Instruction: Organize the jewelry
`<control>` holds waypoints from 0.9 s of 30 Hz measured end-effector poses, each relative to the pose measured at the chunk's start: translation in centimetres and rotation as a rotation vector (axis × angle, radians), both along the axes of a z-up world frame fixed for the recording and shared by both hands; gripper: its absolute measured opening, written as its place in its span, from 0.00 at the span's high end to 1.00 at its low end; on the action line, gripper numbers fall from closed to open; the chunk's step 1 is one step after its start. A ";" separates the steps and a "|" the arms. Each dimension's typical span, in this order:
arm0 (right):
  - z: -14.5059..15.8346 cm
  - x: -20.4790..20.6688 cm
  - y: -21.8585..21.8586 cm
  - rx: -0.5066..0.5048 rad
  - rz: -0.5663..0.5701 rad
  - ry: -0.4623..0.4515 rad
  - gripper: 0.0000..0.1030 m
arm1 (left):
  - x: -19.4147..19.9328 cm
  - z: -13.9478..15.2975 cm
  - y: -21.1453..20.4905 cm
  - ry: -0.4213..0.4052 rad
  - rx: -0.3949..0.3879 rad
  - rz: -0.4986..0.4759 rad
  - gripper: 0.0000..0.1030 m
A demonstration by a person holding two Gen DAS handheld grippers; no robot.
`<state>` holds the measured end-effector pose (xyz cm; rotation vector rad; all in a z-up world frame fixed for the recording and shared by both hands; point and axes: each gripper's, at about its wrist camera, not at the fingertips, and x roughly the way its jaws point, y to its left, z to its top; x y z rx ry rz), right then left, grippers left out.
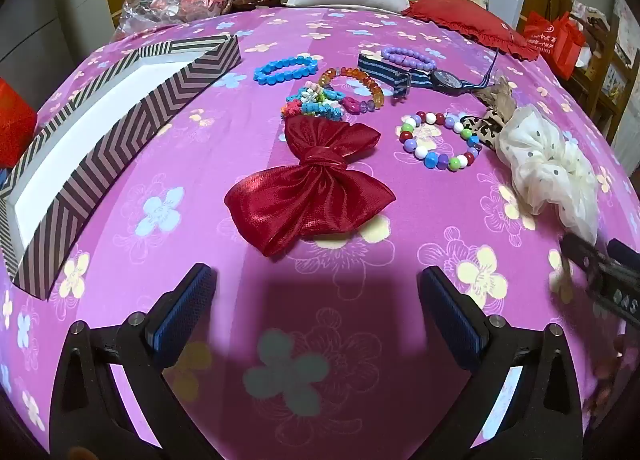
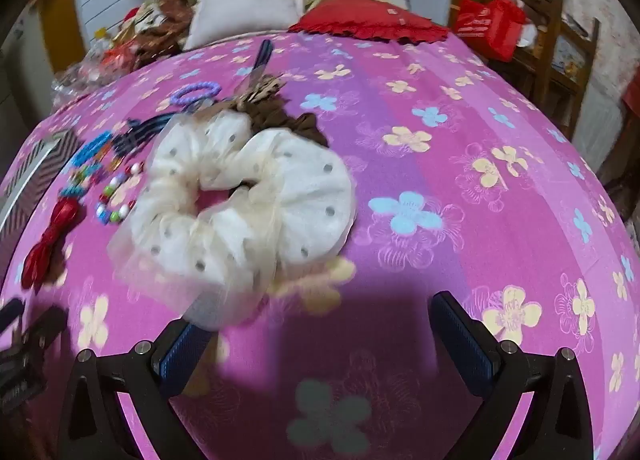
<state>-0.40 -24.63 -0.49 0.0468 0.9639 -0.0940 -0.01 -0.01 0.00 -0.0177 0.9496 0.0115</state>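
**Left wrist first: nothing picked yet**

Left wrist: left gripper (image 1: 318, 296) spread wide, empty, above the bedsheet (image 1: 440, 60). Red bow (image 1: 310, 190) just ahead, striped box (image 1: 120, 132) to its left, bracelets beyond.

Right wrist: right gripper (image 2: 320, 328) spread, empty; white scrunchie (image 2: 240, 200) near its left finger. Likely step: first grasp. Next: centre, close.

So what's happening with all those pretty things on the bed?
Someone holding two grippers is tidying accessories on the pink flowered bedspread. Both the left gripper and the right gripper are open and hold nothing. The right one is nearest the cream dotted scrunchie; the left faces the red bow. Bead bracelets and a watch lie loose, and the striped box looks empty.
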 end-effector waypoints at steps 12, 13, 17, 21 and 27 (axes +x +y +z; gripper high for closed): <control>-0.2 -4.8 1.5 0.016 0.018 -0.018 0.00 | -2.0 0.1 1.0 0.091 0.003 -0.041 0.03; -0.2 -5.3 1.7 0.019 0.014 -0.017 0.00 | -2.2 0.2 1.2 0.097 0.002 -0.043 0.05; 0.1 -7.3 2.0 0.054 -0.004 -0.019 0.02 | -4.5 1.3 1.9 0.076 0.020 -0.048 0.05; 0.9 -9.7 1.8 0.105 -0.089 -0.055 0.16 | -6.3 2.9 2.6 0.022 0.041 -0.050 0.05; 3.2 -12.3 1.4 0.162 -0.158 -0.151 0.30 | -8.1 4.9 3.7 -0.035 0.053 -0.042 0.05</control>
